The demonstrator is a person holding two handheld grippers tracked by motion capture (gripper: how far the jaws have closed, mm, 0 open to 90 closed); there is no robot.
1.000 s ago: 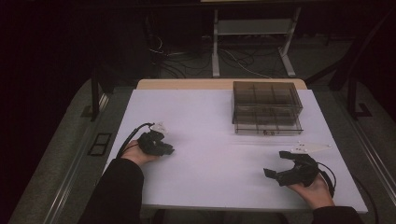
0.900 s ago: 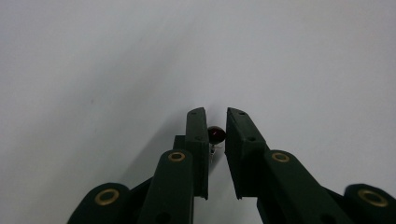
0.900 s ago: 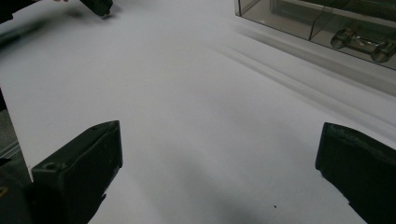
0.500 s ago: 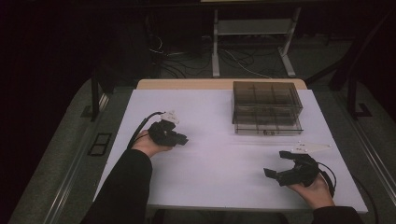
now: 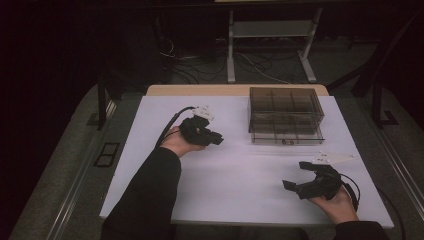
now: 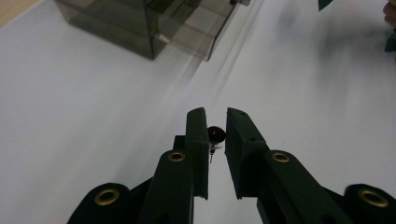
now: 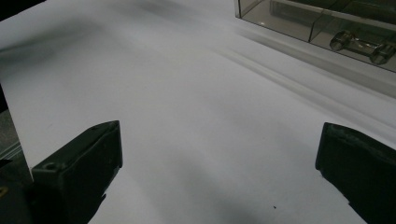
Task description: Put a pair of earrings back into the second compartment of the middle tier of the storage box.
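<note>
Left tool (image 6: 215,122) pinching a small dark red bead on a thin pin (image 6: 215,136) between its nearly closed jaws, the bead sitting right at the tips and the pin hanging down behind the left jaw. Hovering over the white desk (image 5: 240,190), left of the middle in the high view (image 5: 216,138), with the hand wrapped around the body and a cable looping back towards the far left edge. Pointing towards the smoky clear drawer box (image 5: 285,115), standing at the far right part of the desk; seen from the left tool as a tinted corner (image 6: 154,23) well ahead of the jaws, apart from them. Right tool (image 5: 295,187) resting low near the front right edge of the desk, jaws spread wide and gripping nothing, bare white surface lying between them in its own view (image 7: 219,154). Lying just beyond that tool, a flat pale pointed plate (image 5: 332,158) on the desk. Showing in the box's front compartment, in the right gripper view, a small clear knobbed piece (image 7: 362,46). Beyond the desk, cables and a pale metal stand (image 5: 270,30) sitting on the dark floor.
</note>
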